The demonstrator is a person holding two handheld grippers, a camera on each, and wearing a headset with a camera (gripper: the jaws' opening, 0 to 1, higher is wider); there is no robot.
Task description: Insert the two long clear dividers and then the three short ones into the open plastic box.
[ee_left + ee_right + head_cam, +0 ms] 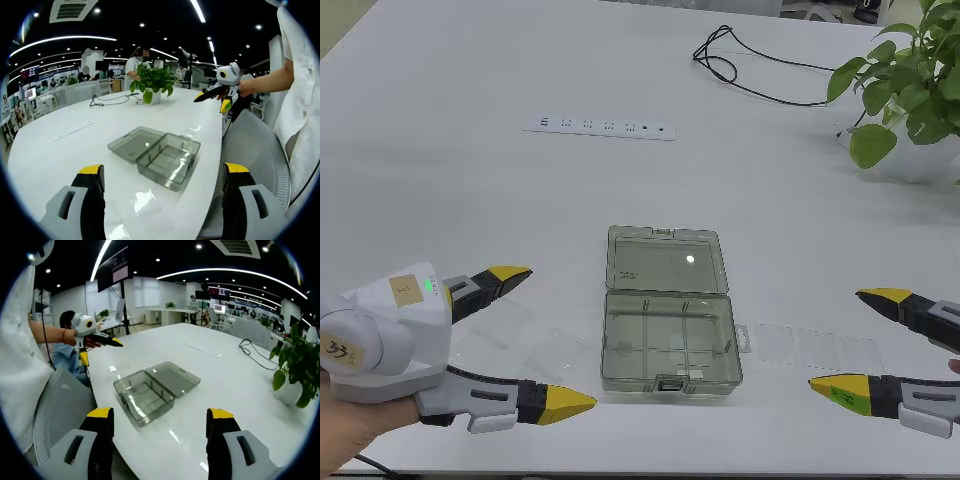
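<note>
Empty, the left claw (558, 335) and right claw (836, 338) gape; pinch the long divider (145, 201) near the desk's (470, 190) front edge squarely.

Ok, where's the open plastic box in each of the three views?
Head view: open plastic box at centre, lid folded away from camera.
Left gripper view: box at centre, above the jaws, lid on its left.
Right gripper view: box left of centre, above the jaws, lid on its right.
Shared landmark: potted plant, top right, upper centre, far right respectively.
</note>
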